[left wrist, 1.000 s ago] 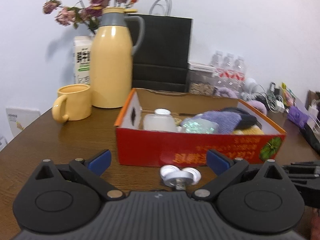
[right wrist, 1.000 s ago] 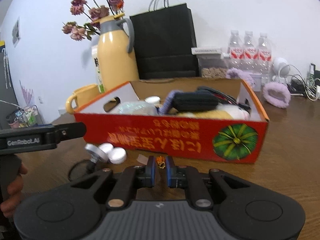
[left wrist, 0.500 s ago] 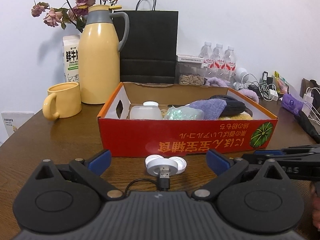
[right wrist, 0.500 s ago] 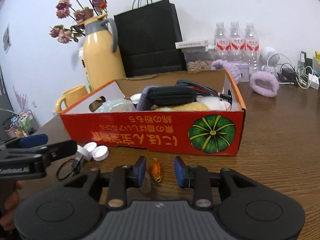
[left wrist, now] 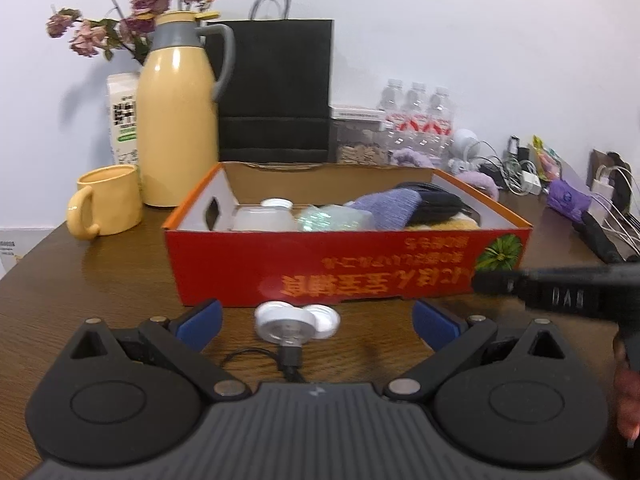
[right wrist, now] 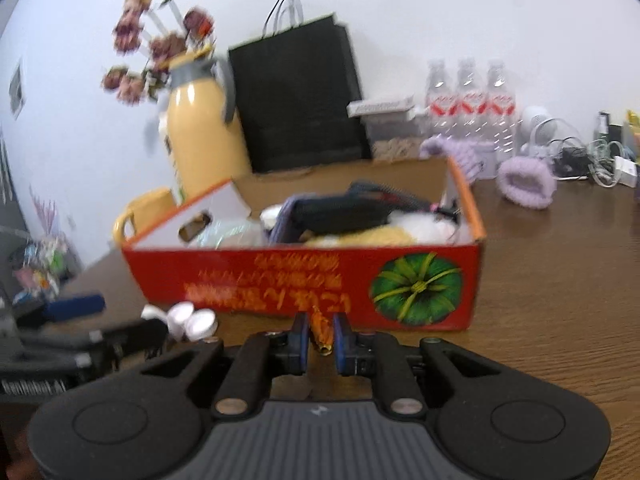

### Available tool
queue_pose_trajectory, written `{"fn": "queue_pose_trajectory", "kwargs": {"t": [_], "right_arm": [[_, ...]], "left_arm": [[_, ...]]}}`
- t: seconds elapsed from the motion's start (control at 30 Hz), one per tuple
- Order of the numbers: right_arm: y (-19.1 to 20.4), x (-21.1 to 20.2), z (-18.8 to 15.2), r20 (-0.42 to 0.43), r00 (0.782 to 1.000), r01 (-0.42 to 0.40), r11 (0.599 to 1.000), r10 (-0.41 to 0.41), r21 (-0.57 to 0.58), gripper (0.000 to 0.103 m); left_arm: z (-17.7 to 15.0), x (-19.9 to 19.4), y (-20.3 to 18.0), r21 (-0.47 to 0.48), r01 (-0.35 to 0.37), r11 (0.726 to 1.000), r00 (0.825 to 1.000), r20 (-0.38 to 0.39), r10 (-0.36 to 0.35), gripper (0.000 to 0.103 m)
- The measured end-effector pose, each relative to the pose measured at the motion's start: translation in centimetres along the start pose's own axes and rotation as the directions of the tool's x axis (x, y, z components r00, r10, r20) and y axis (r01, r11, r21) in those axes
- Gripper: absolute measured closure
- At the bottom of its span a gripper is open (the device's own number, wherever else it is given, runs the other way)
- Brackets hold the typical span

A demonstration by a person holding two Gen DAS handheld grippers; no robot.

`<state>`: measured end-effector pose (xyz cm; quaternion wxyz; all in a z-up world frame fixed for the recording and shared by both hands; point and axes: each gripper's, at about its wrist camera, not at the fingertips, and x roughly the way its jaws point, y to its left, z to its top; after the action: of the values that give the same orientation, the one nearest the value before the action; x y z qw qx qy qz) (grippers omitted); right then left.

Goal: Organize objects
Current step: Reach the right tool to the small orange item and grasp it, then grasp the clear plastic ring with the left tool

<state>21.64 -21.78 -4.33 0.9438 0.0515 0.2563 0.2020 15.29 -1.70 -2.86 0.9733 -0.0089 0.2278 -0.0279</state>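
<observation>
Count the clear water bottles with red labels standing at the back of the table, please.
3. The water bottles stand side by side against the wall, behind the red box and right of the black paper bag. More may be hidden.

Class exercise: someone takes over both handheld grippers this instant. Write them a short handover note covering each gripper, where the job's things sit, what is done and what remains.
Right gripper: jaws have just been closing on the small orange piece, which sits between the pads, low over the table in front of the red box.
Left gripper: open, empty, aimed at the white caps and the black cable lying before the box.
Done: the box already holds a bottle, cloths and a black pouch.
Left: orange piece, caps and cable still sit outside the box.
</observation>
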Motion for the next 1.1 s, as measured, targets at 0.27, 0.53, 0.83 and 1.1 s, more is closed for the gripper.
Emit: {"fn": "queue_pose_trajectory", "kwargs": {"t": [0.27,0.53,0.83,1.1], "right_arm": [[-2.8,-1.8,0.2,0.049,0.997,0.062,0.997,-0.064,0.039,0.091],[-4.8,-3.0,0.0,0.073,0.992,0.095,0.994,-0.098,0.052,0.091],[-4.1,-3.8,-0.2,0.105,0.989,0.098,0.995,-0.100,0.020,0.091],[-3.8,-4.1,-0.2,0.116,0.988,0.098,0.995,-0.099,0.013,0.091]], "left_arm": [[-0.4,1.6,-4.5,0.085,0.066,0.994,0.996,-0.062,-0.061,0.000],[-0.4,4.3,-7.3,0.104,0.044,0.994,0.988,-0.154,-0.027,0.000],[-0.5,5.4,-9.2,0.066,-0.033,0.997,0.975,-0.219,0.047,0.004],[-0.2,5.2,-10.1,-0.006,-0.072,0.997,0.972,-0.223,0.069,0.071]]}}
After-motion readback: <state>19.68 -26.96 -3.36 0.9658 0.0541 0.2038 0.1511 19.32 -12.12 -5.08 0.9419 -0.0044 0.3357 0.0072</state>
